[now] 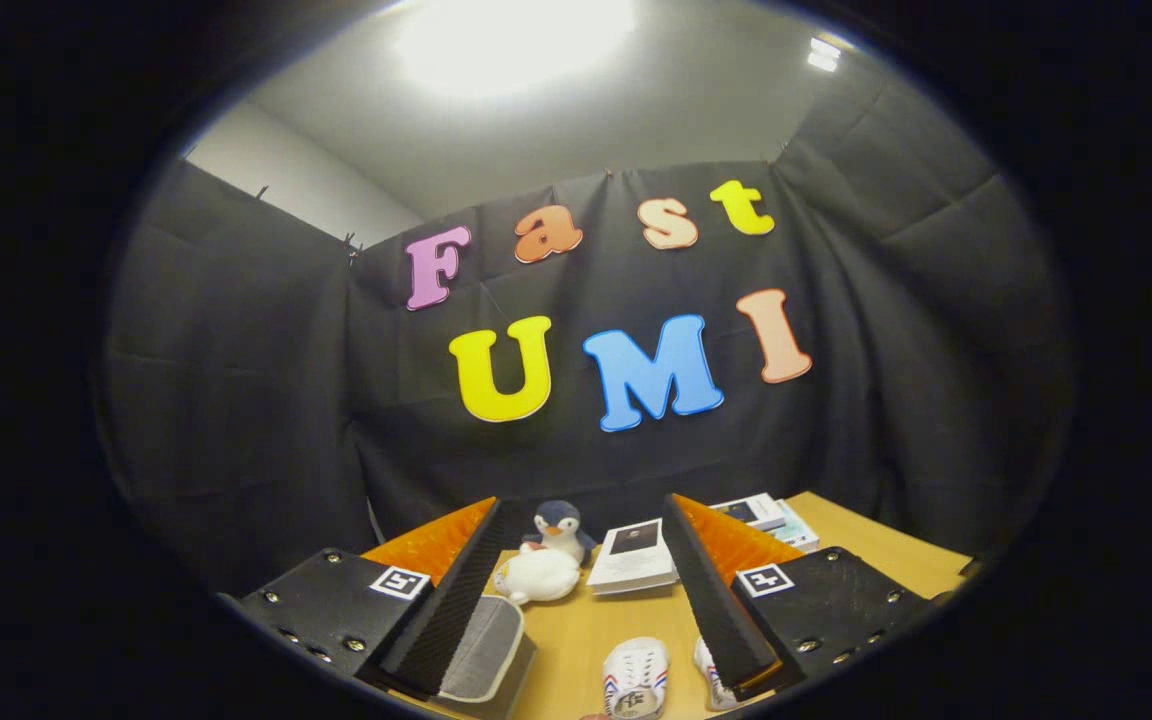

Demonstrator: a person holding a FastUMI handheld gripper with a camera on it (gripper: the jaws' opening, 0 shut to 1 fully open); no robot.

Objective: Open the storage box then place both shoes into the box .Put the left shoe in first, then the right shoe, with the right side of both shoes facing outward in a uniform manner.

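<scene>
Currently your hand-held gripper (591,600) hangs above the counter (576,625), tilted up toward the booth wall, fingers wide apart w/ nothing between them. Step in hand, by my read: opening the storage box, not yet begun.

Task items:
- Storage box (486,655): grey w/ pale rim, low beside the left finger, partly hidden behind it. Can't tell lid from body at this angle.
- Shoes: 2, white w/ striped sides. One shoe (636,678) lies between the fingers, near the counter's front edge; the second shoe (708,672) sits just beside it, half hidden by the right finger. Can't tell which is L vs R yet.

To do the step well: pitch the gripper down so box and lid edge come into sight before you commit. Approach the lid edge w/ fingers kept apart, clamp only once both sit on it. Keep clear of the shoes.

Other items, counted: 1 penguin toy (560,527), 1 white plush (538,576) touching it in front, 1 booklet (633,556) nearby, approx 2 small boxes (764,512) beyond the right finger.
</scene>
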